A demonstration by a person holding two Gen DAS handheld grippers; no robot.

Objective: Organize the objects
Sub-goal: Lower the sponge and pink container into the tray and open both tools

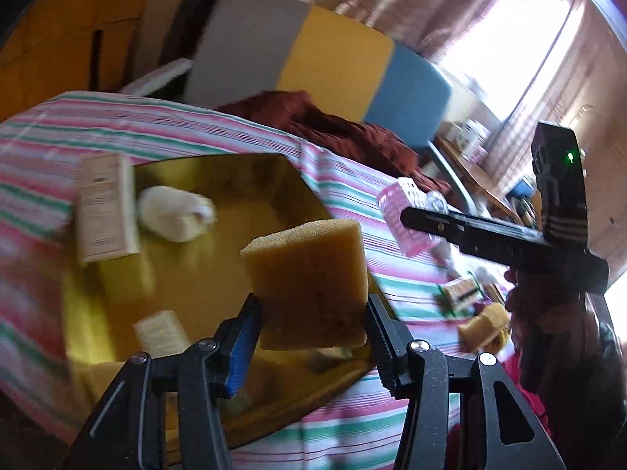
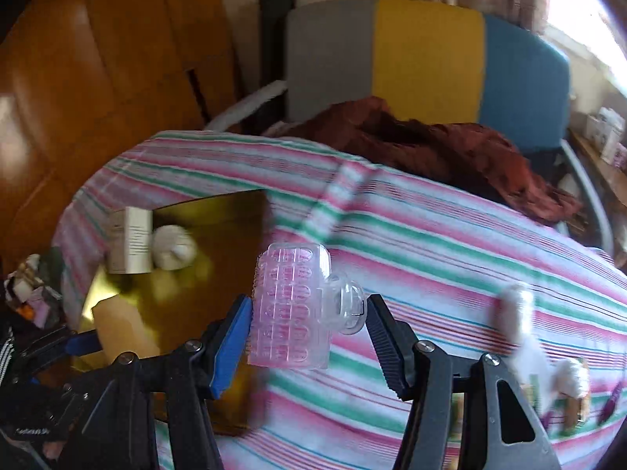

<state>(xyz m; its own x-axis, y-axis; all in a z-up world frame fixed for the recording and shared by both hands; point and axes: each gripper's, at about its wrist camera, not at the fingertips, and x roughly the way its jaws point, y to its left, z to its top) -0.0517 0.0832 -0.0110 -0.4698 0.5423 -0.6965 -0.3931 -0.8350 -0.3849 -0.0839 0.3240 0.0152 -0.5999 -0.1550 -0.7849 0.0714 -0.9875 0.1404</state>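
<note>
tray [image 1: 250,180] centre free, carton [image 1: 106,207] at edge

The porous yellow foam sponge block [image 1: 309,286] has a rough, matt surface. The glossy gold tray [image 1: 219,196] reflects like polished metal. The pink clear plastic case [image 2: 292,305] is smooth, ribbed and shiny. The striped pink-green-white bed sheet [image 2: 431,235] is matt woven cloth. The pale cardboard box [image 1: 106,207] looks matt.

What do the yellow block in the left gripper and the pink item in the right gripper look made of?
Yellow block: looks like soft open-cell foam, a sponge; pitted matte surface. Pink item: seems hard, glossy, see-through plastic with moulded rows of cells and a clear round knob; its exact type is unclear.
</note>
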